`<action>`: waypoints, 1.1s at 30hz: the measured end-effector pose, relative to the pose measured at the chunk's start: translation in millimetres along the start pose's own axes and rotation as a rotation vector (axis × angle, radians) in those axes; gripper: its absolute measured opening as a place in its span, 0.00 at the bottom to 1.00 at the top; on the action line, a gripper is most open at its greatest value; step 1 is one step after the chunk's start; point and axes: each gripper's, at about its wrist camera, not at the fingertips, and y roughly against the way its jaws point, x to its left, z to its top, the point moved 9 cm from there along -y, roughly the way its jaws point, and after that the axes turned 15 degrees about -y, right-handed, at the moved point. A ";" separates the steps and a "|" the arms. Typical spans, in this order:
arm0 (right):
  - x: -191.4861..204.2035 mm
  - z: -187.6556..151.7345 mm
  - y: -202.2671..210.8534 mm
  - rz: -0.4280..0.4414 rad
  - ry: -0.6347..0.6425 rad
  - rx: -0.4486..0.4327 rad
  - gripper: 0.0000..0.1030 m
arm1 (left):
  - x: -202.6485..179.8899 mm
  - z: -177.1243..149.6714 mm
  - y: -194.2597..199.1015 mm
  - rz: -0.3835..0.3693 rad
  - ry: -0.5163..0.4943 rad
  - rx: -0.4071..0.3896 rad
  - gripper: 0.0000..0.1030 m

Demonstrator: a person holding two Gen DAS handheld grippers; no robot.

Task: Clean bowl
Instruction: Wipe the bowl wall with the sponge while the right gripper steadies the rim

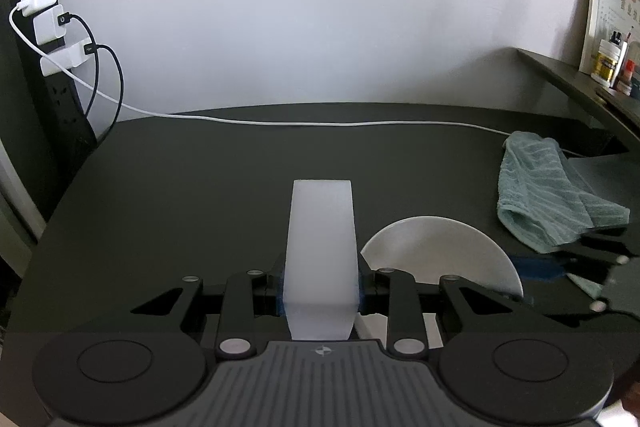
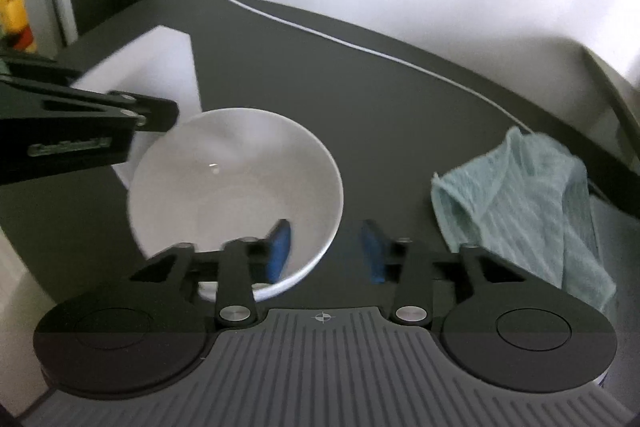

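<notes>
Bowl (image 2: 236, 195) rim straddled by open right gripper (image 2: 326, 251); cloth (image 2: 524, 203) right of bowl, ungrasped.
Left gripper (image 1: 320, 291) clamped on white block (image 1: 322, 247), left of bowl. Seat pads squarely on rim before closing.

Soft, even daylight, fisheye bending at the edges, right wrist view blurred, small glint inside the bowl (image 2: 236, 187)
</notes>
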 end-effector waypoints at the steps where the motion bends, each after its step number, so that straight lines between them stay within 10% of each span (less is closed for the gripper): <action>1: 0.2 -1.7 2.6 0.011 -0.024 0.010 0.52 | 0.5 -0.2 0.3 0.002 -0.002 0.000 0.28; 5: -2.0 -5.3 9.2 0.020 -0.128 0.066 0.51 | -0.5 -1.9 1.4 -0.002 -0.005 0.003 0.28; 11: 5.0 1.4 -1.5 -0.101 0.024 0.020 0.12 | -9.7 -3.9 8.8 -0.021 -0.018 0.007 0.28; 22: 9.9 9.2 -16.3 -0.203 0.279 -0.140 0.15 | -20.2 -1.9 6.0 -0.032 -0.056 0.011 0.27; 33: 5.0 11.0 -7.6 -0.160 0.228 -0.138 0.14 | -11.9 0.9 2.2 -0.019 -0.044 0.016 0.28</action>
